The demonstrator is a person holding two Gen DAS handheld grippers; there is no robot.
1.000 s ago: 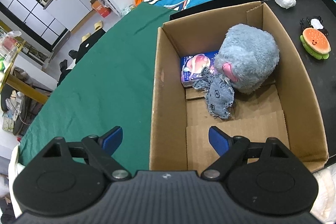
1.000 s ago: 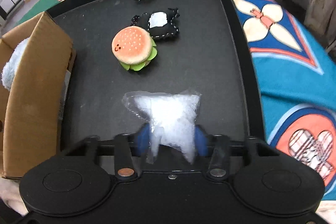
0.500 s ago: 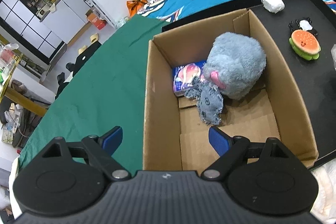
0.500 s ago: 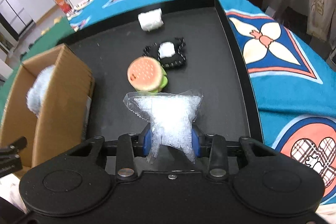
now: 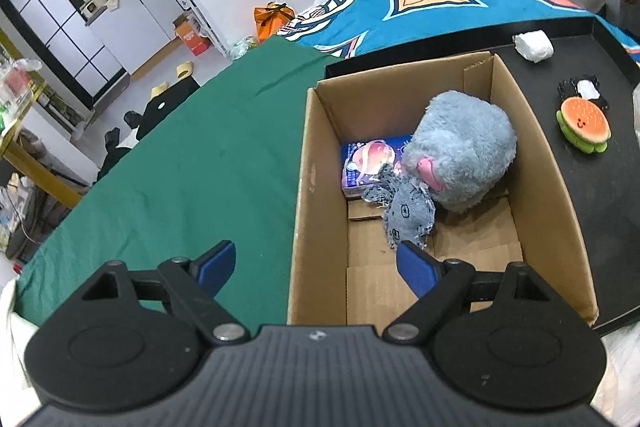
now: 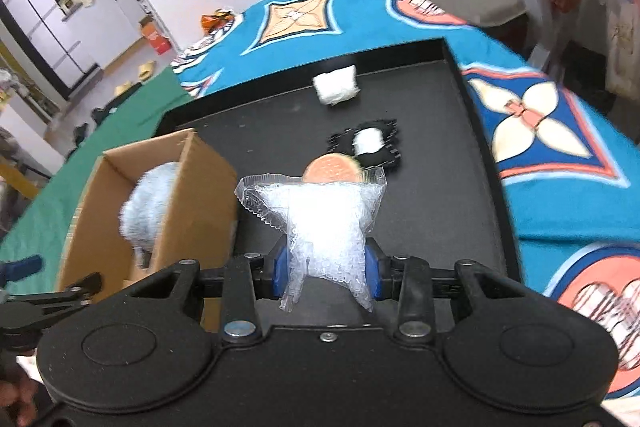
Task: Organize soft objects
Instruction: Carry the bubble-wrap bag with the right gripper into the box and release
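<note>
My right gripper (image 6: 326, 269) is shut on a clear bag of white beads (image 6: 322, 217), held up above the black tray (image 6: 472, 163). On the tray lie a burger plush (image 5: 584, 125), partly hidden behind the bag in the right wrist view (image 6: 332, 169), a black and white plush (image 6: 370, 143) and a white wrapped roll (image 6: 335, 89). A cardboard box (image 5: 548, 187) holds a grey-blue furry plush (image 5: 464, 151), a denim scrap (image 5: 408, 213) and a purple packet (image 5: 370, 163). My left gripper (image 5: 316, 265) is open and empty over the box's near left wall.
The box (image 6: 200, 195) stands on the left part of the tray, next to a green cloth (image 5: 180, 167). A blue patterned cloth (image 6: 560, 115) lies around the tray's right and far sides. Room furniture is in the background.
My right gripper has lifted the bead bag off the tray and risen, shifting toward the box. My left gripper has pulled back and up a little, still open.
</note>
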